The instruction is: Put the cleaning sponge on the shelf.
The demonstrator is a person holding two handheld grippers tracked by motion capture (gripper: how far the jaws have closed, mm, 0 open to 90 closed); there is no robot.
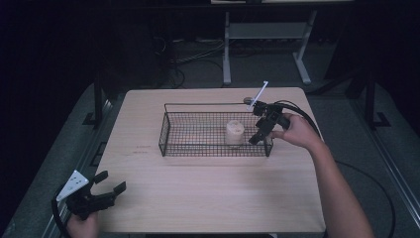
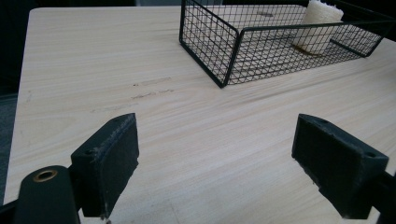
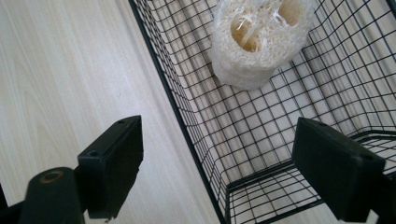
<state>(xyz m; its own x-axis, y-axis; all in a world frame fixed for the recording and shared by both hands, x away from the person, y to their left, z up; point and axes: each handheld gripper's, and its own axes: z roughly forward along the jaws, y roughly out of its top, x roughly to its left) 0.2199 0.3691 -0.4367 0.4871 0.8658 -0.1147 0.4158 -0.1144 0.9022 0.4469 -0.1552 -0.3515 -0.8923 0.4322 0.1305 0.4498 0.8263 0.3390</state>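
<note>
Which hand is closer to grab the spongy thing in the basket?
The right one, most likely. The right gripper hangs open over the right end of the wire basket, right beside the loofah standing inside. The left gripper sits open at the table's near left corner, far from the basket.

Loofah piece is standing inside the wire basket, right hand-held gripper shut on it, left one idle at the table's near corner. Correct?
Not quite: the right hand-held gripper is open, hovering over the basket corner, apart from the loofah piece; the right gripper view shows it. The rest holds: left hand-held gripper idle at the table's near corner.
</note>
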